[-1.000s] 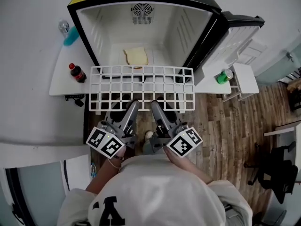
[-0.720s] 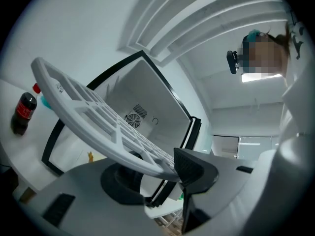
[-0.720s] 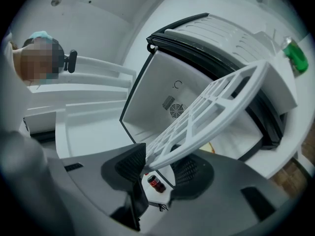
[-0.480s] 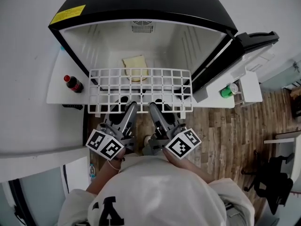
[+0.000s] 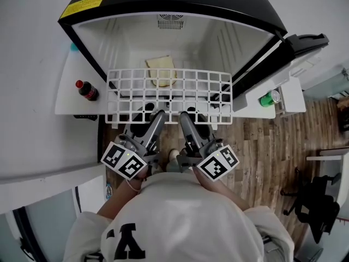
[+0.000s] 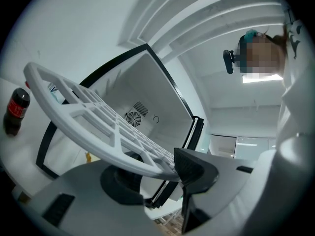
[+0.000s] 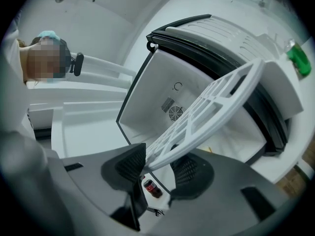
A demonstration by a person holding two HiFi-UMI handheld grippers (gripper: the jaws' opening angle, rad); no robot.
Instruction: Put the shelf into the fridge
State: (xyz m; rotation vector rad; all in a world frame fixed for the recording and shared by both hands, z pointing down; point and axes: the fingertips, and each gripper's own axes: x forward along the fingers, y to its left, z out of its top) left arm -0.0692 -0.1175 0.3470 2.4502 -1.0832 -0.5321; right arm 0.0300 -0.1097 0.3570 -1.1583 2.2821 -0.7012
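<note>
The white grid shelf [image 5: 169, 94] is held level in front of the open fridge [image 5: 174, 31], its far edge at the fridge's mouth. My left gripper [image 5: 158, 115] is shut on the shelf's near rim left of the middle. My right gripper [image 5: 184, 115] is shut on the same rim just to the right. In the left gripper view the shelf [image 6: 88, 117] runs up and to the left from the left gripper [image 6: 165, 170], both pads pressed on its rim. In the right gripper view the shelf [image 7: 211, 107] rises to the right out of the right gripper [image 7: 158, 165].
A slice of bread [image 5: 162, 70] lies on the fridge's white floor, partly under the shelf's far edge. The fridge door [image 5: 302, 48] stands open at the right. A cola bottle [image 5: 87, 90] stands on the white top at the left, a green can [image 5: 268, 98] at the right.
Both grippers have carried the shelf forward to the fridge. Its far edge, a second ago short of the bread, now overlaps it. The grips are unchanged.
</note>
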